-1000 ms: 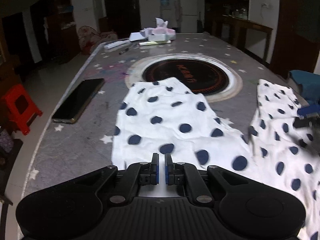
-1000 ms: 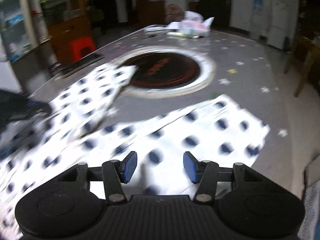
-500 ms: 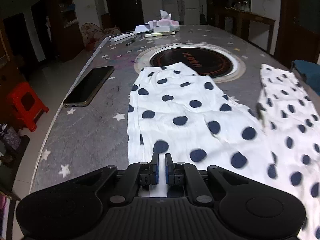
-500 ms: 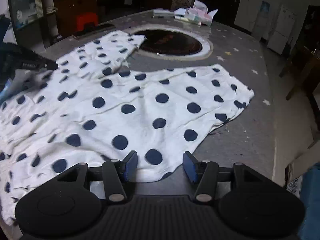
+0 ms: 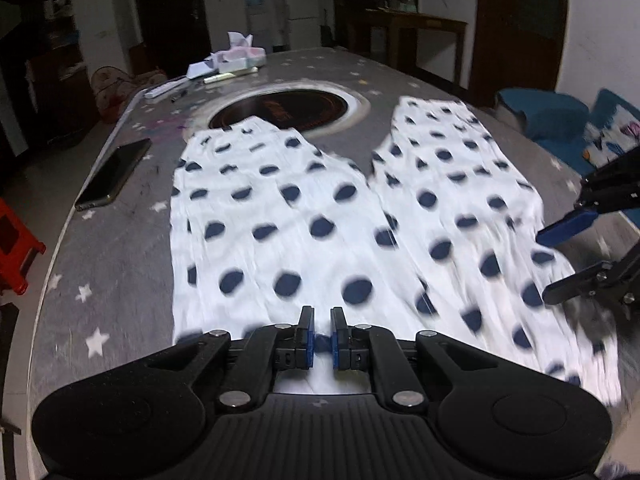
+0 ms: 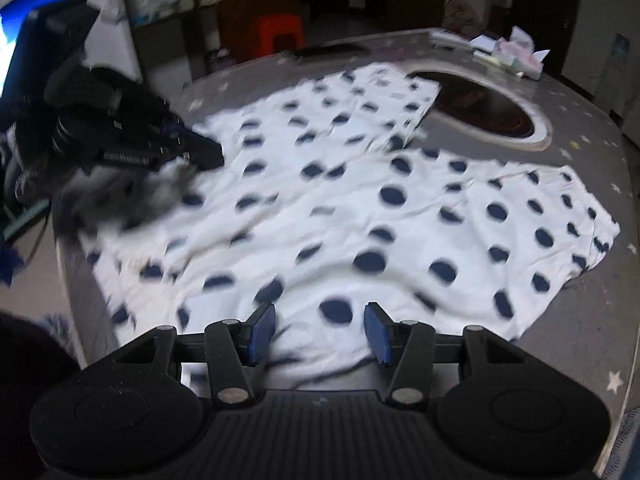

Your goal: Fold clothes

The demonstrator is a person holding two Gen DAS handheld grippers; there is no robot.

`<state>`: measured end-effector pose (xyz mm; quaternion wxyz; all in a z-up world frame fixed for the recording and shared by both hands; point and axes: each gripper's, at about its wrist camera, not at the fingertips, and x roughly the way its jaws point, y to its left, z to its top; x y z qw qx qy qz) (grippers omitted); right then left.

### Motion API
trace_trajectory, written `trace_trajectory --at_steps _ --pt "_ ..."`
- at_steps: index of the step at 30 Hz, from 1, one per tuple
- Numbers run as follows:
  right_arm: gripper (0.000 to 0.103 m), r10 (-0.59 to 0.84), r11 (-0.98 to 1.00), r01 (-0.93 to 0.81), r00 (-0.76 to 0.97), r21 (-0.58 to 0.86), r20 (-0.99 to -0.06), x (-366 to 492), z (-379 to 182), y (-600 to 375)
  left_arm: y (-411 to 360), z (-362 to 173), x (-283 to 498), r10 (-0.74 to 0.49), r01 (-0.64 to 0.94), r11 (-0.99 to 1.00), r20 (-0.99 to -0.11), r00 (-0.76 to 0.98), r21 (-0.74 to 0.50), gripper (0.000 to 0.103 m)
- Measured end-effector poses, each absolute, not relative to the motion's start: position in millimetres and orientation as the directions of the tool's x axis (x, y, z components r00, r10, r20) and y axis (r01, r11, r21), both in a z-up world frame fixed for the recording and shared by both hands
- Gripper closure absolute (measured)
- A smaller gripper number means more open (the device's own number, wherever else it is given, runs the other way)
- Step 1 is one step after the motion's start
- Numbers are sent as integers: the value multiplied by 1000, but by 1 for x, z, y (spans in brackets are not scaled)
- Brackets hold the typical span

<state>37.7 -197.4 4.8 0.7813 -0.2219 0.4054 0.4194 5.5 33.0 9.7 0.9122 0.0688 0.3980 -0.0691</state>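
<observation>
While the polka-dot trousers point(image 5: 320, 216) lie spread on the star-patterned table point(image 5: 120, 280), both legs reaching toward the round hotplate point(image 5: 288, 112), we keep our left gripper point(image 5: 322, 334) clenched on the fabric at the waist edge. Our right gripper point(image 6: 320, 330) hovers over the other side with its fingers point(image 6: 262, 330) apart, pinching nothing. A phone point(image 5: 114, 174) lies beside the left leg.
</observation>
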Motion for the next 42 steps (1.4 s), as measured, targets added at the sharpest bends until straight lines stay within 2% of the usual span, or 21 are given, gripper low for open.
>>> trace_trajectory --at_steps 9,17,25,32,37,42 --pt "53 397 521 -852 298 -54 -868 8 6 -215 38 5 -33 -75 217 972 -750 657 93 90" --pt "53 480 493 -867 342 -74 -808 7 36 -202 47 25 -37 -87 199 977 -710 698 76 86" --pt "53 537 385 -923 225 0 -813 -8 13 -159 47 11 -27 -76 188 979 -727 682 73 85" --pt "53 533 410 -909 174 73 -828 -17 6 -176 57 5 -31 -72 176 982 -745 663 62 81" --pt "53 557 472 -877 213 95 -802 1 21 -190 49 17 -26 -83 182 982 -723 686 60 81" --pt "52 534 605 -795 362 46 -764 47 25 -196 43 24 -3 -90 162 986 -700 709 38 80"
